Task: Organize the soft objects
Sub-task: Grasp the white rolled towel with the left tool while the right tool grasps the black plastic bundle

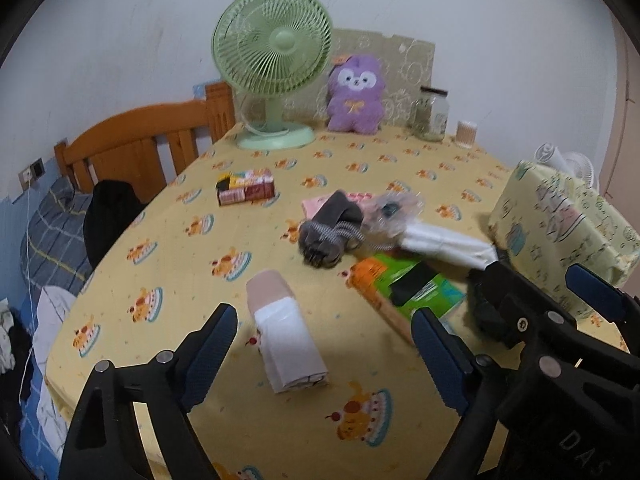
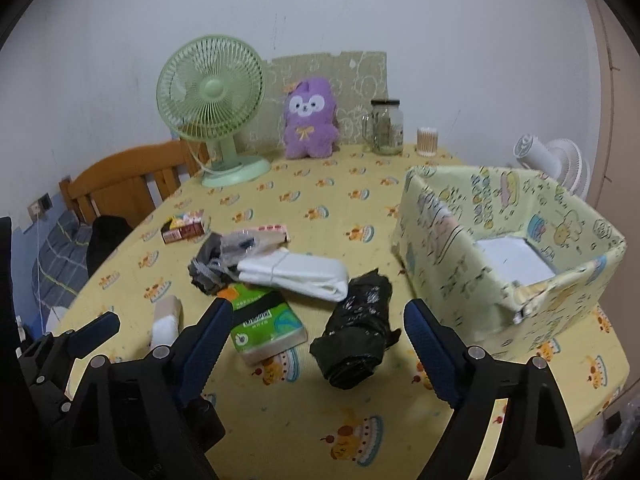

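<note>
left gripper (image 1: 324,344) agape; right gripper (image 2: 318,344) agape | box (image 2: 500,272) interior: right-view only

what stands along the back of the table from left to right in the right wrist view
green fan → purple plush toy → glass jar → small cup of cotton swabs

I am seeing both views lit softly and evenly from overhead, faint shadows falling under things on the counter (image 2: 320,208), edges bending and darkening, nearer clutter smearing slightly.
</note>
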Motion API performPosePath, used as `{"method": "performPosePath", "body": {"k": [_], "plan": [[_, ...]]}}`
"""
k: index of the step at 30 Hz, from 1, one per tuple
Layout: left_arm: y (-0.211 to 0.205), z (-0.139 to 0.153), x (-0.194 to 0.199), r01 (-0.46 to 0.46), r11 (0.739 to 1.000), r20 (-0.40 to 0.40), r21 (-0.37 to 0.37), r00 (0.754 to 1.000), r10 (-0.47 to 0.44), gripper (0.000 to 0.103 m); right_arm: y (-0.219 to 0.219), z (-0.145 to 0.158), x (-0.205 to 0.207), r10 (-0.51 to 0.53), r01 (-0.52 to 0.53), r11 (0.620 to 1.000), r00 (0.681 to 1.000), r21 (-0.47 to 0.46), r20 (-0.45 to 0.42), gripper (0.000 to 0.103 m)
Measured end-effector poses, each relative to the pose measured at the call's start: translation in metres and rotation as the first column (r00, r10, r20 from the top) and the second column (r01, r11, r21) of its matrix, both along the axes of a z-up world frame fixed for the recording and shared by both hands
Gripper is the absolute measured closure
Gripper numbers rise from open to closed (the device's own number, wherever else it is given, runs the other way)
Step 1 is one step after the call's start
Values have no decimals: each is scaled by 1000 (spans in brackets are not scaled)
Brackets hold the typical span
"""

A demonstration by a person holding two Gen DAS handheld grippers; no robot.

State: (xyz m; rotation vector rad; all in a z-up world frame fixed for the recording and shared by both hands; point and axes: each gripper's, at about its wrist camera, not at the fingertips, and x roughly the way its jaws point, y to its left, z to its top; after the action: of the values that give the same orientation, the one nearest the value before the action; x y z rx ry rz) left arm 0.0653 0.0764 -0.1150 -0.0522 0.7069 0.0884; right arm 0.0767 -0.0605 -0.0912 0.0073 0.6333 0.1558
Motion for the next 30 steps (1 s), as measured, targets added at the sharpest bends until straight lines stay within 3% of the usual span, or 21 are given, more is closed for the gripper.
{"method": "performPosePath", "body": {"k": [10,15,17,21,27,30], "plan": [[23,-25,12,-68,997,-77,-23,995,66,26,14,-21,12,16,-18,999,998,-29,-53,17],[25,-31,16,-70,997,-94,-26,993,68,47,17,-26,18,12,-15,999,998,-42,-69,17],[23,-31,17,-71,997,-90,-18,994,69,62,17,-28,20,7,-10,999,997,-46,-73,18],[14,-30,18,-65,998,-88,-2,994,65,73,14,-29,24,-13,9,998,997,-56,-72,23],[1,-29,18,-5,1000,-87,5,996,6,76,8,-31,28,-42,38,998,996,-49,-81,24],[-5,-30,19,-3,1000,-83,29,997,5,76,5,-36,31,-54,49,997,994,-53,-100,30]]}}
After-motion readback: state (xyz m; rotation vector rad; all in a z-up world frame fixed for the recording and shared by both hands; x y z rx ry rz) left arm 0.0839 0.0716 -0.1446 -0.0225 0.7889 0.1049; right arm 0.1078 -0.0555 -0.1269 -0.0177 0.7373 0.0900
